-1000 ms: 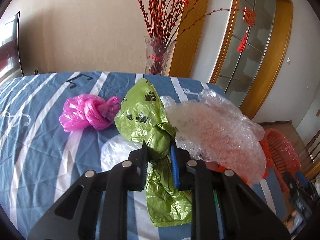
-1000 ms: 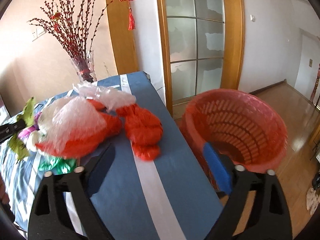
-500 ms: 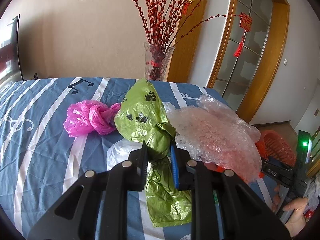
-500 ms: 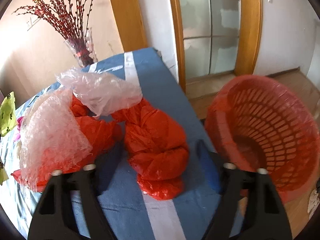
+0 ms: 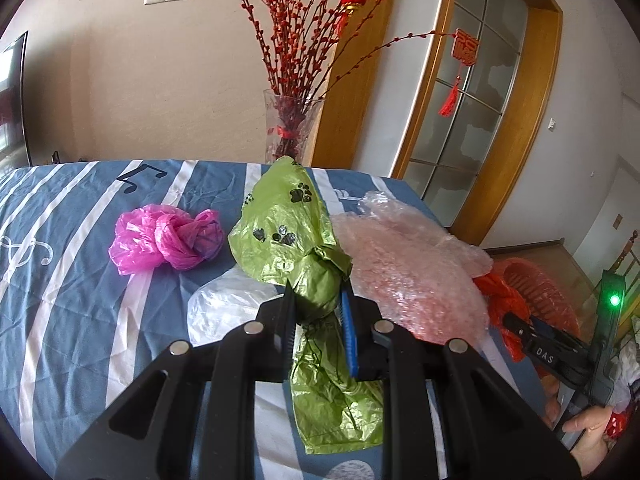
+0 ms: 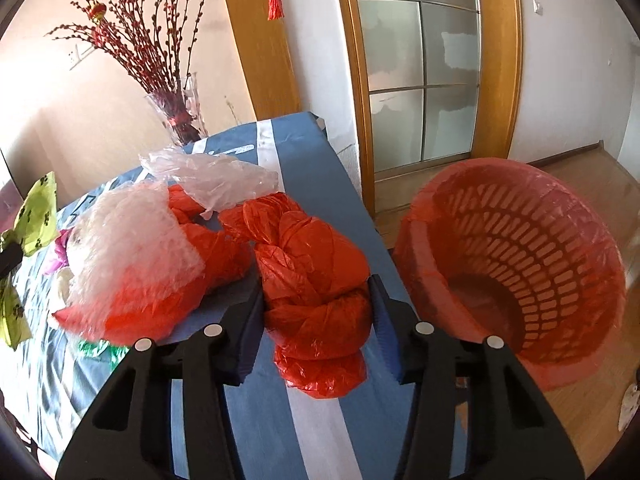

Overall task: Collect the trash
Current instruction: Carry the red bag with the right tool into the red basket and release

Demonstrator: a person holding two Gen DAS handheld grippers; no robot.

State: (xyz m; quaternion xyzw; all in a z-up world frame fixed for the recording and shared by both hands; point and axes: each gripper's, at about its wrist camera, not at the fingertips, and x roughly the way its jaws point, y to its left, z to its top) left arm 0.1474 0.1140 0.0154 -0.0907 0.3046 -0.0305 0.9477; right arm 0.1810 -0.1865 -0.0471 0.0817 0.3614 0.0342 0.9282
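Your right gripper (image 6: 318, 320) has come in from a wide, hanging stance to straddle the knotted red plastic bag (image 6: 316, 280): a second ago the bag lay well ahead of it, and now the fingers (image 6: 250, 332) sit on either side of the bag's near bulge, parted, touching or just short of it. I judge the squeeze as not yet made, so closing comes next.

Your left gripper (image 5: 318, 320) has not changed. Its fingers are clenched on the twisted neck of the green paw-print bag (image 5: 296, 248), whose tail hangs down toward the blue striped cloth on the desk (image 5: 60, 280).

The red slotted basket (image 6: 520, 264), lined with thin red film, stands just off the desk's right edge, tilted so its mouth faces you. Both bags are close to it, so two drops could follow quickly.

Left on the desk are the bubble wrap (image 5: 404, 272), the pink bag (image 5: 168, 240) at far left, and a clear bag (image 5: 228, 304) beneath the green one. The red bag touches the bubble wrap, so it may drag that along.
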